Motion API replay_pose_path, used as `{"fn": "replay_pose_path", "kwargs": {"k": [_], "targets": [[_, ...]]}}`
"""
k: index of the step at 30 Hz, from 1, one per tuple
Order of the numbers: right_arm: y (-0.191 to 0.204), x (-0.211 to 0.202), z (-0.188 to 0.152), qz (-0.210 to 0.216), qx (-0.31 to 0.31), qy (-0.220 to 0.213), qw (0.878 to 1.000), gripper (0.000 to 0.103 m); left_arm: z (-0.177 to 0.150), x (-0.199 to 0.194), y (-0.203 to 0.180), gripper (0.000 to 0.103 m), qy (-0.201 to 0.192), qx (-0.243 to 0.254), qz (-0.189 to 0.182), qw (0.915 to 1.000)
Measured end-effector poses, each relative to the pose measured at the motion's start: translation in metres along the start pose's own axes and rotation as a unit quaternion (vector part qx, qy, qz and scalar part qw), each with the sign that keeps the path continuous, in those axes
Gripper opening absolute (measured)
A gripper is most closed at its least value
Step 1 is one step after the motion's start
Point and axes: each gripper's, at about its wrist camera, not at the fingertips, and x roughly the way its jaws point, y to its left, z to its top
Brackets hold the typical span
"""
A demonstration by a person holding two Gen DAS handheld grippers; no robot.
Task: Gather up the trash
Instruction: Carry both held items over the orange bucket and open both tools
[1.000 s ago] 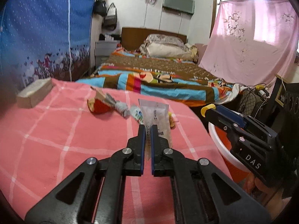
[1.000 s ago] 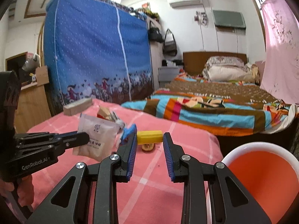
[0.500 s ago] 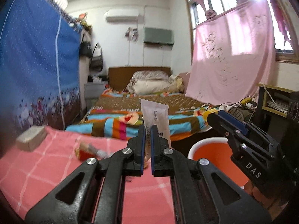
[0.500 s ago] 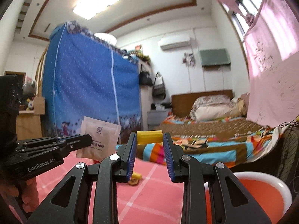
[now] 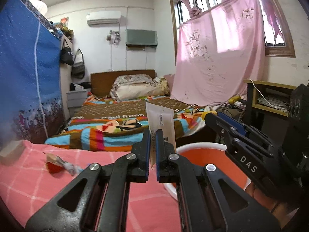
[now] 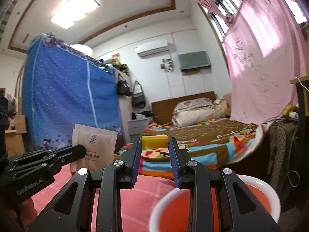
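My left gripper (image 5: 153,133) is shut on a beige paper sachet (image 5: 161,120), held upright in the air by the rim of the orange bin (image 5: 204,154). The sachet also shows in the right wrist view (image 6: 96,145). My right gripper (image 6: 154,145) is shut on a small yellow block (image 6: 154,142), held above the near rim of the orange bin with the white rim (image 6: 168,199). The right gripper shows at the right of the left wrist view (image 5: 231,135). A red crumpled wrapper (image 5: 57,165) lies on the pink checked tablecloth (image 5: 29,177).
A bed with a striped blanket (image 5: 115,127) stands behind the table. A blue fabric wardrobe (image 5: 25,77) is at the left. A pink curtain (image 5: 218,58) hangs at the right, with a wooden desk (image 5: 270,100) under the window. A beige box (image 5: 9,151) lies at the table's left edge.
Both grippers have lifted off the table with their items and moved right, so the orange bin now lies right below them. Both stay shut.
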Motion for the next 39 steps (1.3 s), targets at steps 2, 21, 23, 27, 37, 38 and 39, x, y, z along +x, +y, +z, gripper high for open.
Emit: {"fn": "replay_pose_path", "kwargs": {"k": [2, 21, 23, 27, 37, 38, 39], "targets": [[-0.005, 0.001, -0.002, -0.013, 0.002, 0.009, 1.000, 0.026, -0.002, 0.006, -0.006, 0.008, 0.010, -0.005, -0.010, 0.9999], [-0.053, 0.010, -0.017, -0.094, 0.051, 0.096, 0.990, 0.027, -0.022, 0.072, -0.036, 0.009, 0.156, -0.071, -0.090, 0.9810], [-0.056, 0.013, -0.017, -0.097, 0.056, 0.102, 0.988, 0.027, -0.024, 0.077, -0.037, 0.010, 0.173, -0.082, -0.099, 0.9764], [-0.060, 0.013, -0.018, -0.105, 0.062, 0.109, 0.987, 0.030, -0.027, 0.083, -0.036, 0.016, 0.194, -0.102, -0.105, 0.9701], [-0.060, 0.012, -0.017, -0.105, 0.064, 0.103, 0.987, 0.041, -0.025, 0.073, -0.020, 0.029, 0.177, -0.117, -0.080, 0.9740], [-0.059, 0.012, -0.016, -0.104, 0.063, 0.102, 0.987, 0.043, -0.025, 0.071, -0.016, 0.031, 0.172, -0.117, -0.075, 0.9752], [-0.058, 0.011, -0.016, -0.102, 0.062, 0.100, 0.988, 0.043, -0.024, 0.068, -0.012, 0.033, 0.166, -0.118, -0.069, 0.9767]]}}
